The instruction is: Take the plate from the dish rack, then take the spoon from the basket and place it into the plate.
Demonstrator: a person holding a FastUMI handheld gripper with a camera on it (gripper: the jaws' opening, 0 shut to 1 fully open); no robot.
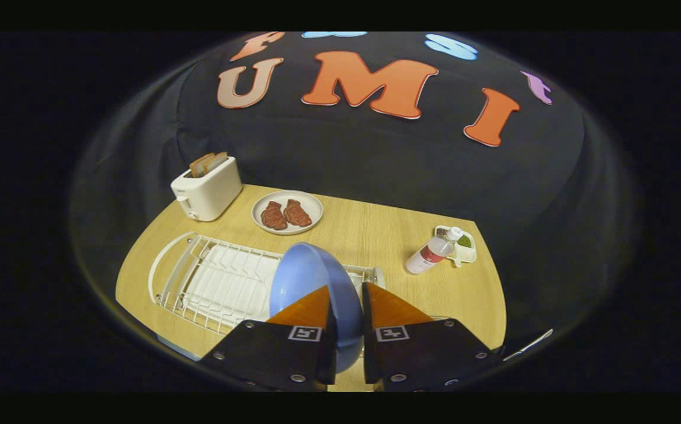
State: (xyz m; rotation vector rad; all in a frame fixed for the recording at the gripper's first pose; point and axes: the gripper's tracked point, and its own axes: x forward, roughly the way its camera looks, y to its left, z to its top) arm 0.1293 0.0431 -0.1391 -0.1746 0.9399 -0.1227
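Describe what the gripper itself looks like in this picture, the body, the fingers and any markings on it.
The gripper has two wedge-shaped fingers that taper to points. Each sits on a dark, angular block fastened with small silver screws. Each block carries a small square black-and-white tag near its inner edge. No cables or sleeve can be seen.

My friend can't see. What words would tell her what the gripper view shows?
The gripper is shut on a blue plate standing on edge over a white dish rack on a wooden table. Beyond are a toaster with bread, a plate of meat, a lying bottle and a small tray.
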